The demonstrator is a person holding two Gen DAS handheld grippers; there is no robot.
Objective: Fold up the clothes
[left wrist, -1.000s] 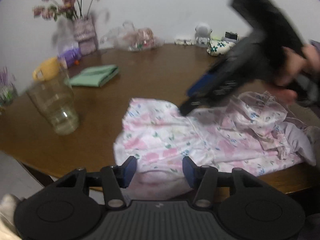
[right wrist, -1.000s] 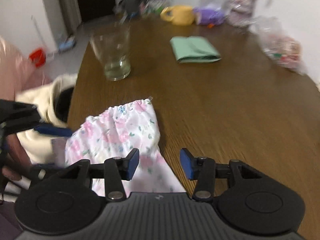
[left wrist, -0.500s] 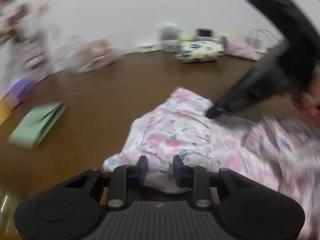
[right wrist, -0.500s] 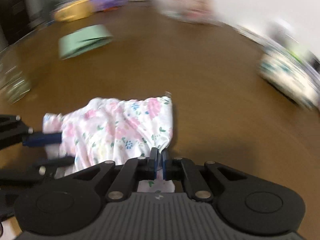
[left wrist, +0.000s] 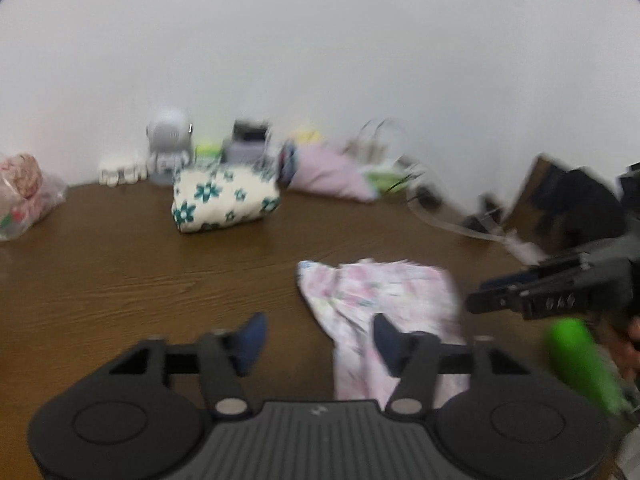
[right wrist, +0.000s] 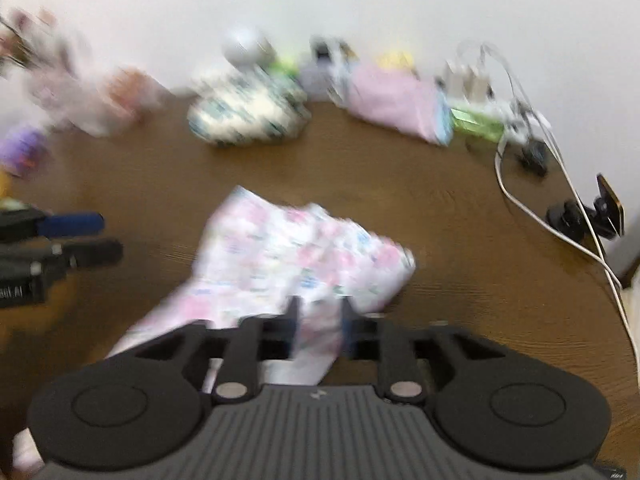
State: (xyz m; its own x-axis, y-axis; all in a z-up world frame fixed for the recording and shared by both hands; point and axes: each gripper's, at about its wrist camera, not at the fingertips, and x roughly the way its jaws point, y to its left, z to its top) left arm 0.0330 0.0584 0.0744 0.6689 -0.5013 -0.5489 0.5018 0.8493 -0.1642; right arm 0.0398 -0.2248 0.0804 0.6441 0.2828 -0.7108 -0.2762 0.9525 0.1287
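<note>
The pink floral garment (left wrist: 380,292) lies bunched on the brown table (left wrist: 120,280). My left gripper (left wrist: 318,340) hovers at its near left edge with jaws opening wide. Bare table shows between the fingers, and the right fingertip (left wrist: 386,336) overlaps the cloth. My right gripper (left wrist: 520,296) comes in from the right in this view. In the right wrist view the garment (right wrist: 300,252) spreads just ahead of the right gripper (right wrist: 320,320). Its jaws are opening, with a strip of cloth lying loose between them. The left gripper (right wrist: 72,236) shows at the left.
At the back by the wall sit a folded white cloth with teal flowers (left wrist: 224,200), a pink pouch (left wrist: 328,172), a small white round device (left wrist: 168,140) and a plastic bag (left wrist: 20,196). White cables (right wrist: 560,200) and a phone holder (right wrist: 580,216) lie at the right.
Both grippers swung right along the table; the glass and green cloth left view. Half a second ago both jaws were pinched on the garment's edge; now both have parted.
</note>
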